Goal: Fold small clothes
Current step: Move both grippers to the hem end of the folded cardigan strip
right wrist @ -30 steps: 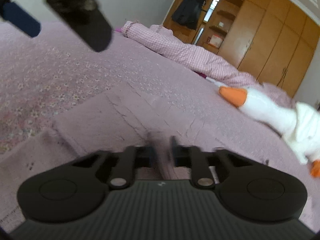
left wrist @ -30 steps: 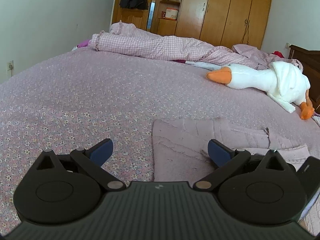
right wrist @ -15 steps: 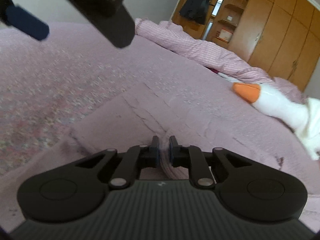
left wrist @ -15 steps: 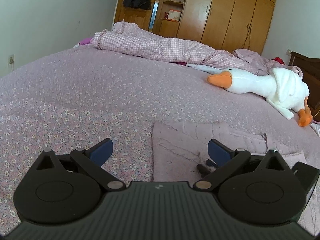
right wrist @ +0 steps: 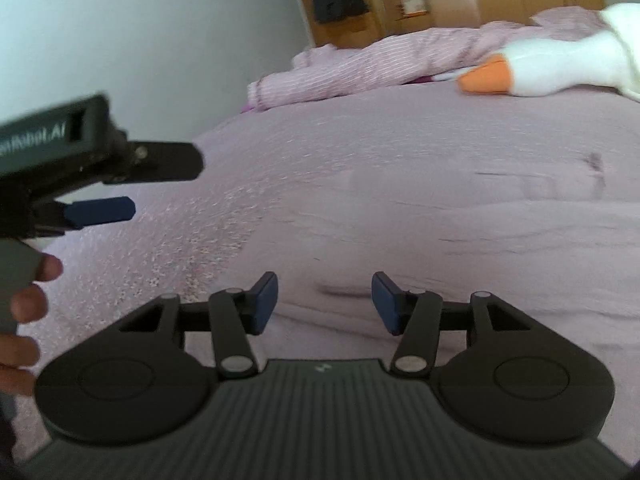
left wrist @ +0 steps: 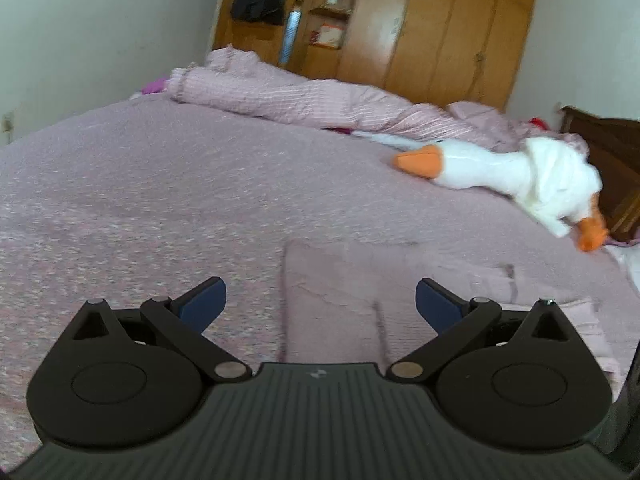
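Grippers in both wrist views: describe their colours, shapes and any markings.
Both the left gripper and right gripper have matte black ribbed bodies, round pivot housings, silver pins and dark blue fingertips. The left gripper's side carries partly readable white lettering.

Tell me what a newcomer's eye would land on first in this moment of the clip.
Probably the white plush goose with its orange beak, lying at the far right of the bed beside a rumpled pink checked quilt. Nearer, a pale pink garment lies flat on the floral bedspread, just ahead of the open left gripper. The right gripper is open too, holding nothing.
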Motion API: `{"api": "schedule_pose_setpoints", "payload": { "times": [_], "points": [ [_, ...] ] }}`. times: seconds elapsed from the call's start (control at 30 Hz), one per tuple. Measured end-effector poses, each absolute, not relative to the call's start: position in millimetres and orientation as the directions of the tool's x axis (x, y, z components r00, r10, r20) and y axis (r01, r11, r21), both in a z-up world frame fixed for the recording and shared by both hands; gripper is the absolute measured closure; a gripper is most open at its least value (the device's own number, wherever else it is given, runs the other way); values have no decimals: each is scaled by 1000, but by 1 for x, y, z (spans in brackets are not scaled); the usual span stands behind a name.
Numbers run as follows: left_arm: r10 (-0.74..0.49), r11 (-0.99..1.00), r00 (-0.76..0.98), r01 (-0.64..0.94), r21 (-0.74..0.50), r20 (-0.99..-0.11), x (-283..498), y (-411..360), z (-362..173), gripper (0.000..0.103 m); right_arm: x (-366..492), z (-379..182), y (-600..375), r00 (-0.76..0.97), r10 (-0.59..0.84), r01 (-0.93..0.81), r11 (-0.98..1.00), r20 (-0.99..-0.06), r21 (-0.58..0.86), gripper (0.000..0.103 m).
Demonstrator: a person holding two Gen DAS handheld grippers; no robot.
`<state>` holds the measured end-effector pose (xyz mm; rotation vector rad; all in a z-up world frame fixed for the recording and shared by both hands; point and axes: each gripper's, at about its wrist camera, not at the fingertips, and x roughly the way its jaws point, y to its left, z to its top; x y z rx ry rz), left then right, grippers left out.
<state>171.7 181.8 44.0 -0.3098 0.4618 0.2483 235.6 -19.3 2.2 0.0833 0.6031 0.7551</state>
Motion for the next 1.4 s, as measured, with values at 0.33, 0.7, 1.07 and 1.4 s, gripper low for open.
{"api": "schedule_pose_setpoints", "payload": {
  "times": [0.33, 0.7, 1.07, 1.4],
  "points": [
    [-80, 898, 882, -139, -418, -465, 131, 166, 9, 0, 197, 16, -164, 590, 650, -552, 758, -479, 349, 49],
    [-71, 928, 833, -147, -343, -549, 42, 131, -32, 0, 154, 0, -331, 643, 668, -404, 712, -375, 574, 36],
    [-162, 836, 798, -201, -510, -580, 3, 147, -42, 0, 129, -24, -397, 669, 611, -233, 713, -423, 662, 36],
    [-276, 798, 784, -136, -587, -556, -9, 150, -48, 1, 116, -47, -423, 600, 682, -153, 611, -418, 777, 38]
  ]
}}
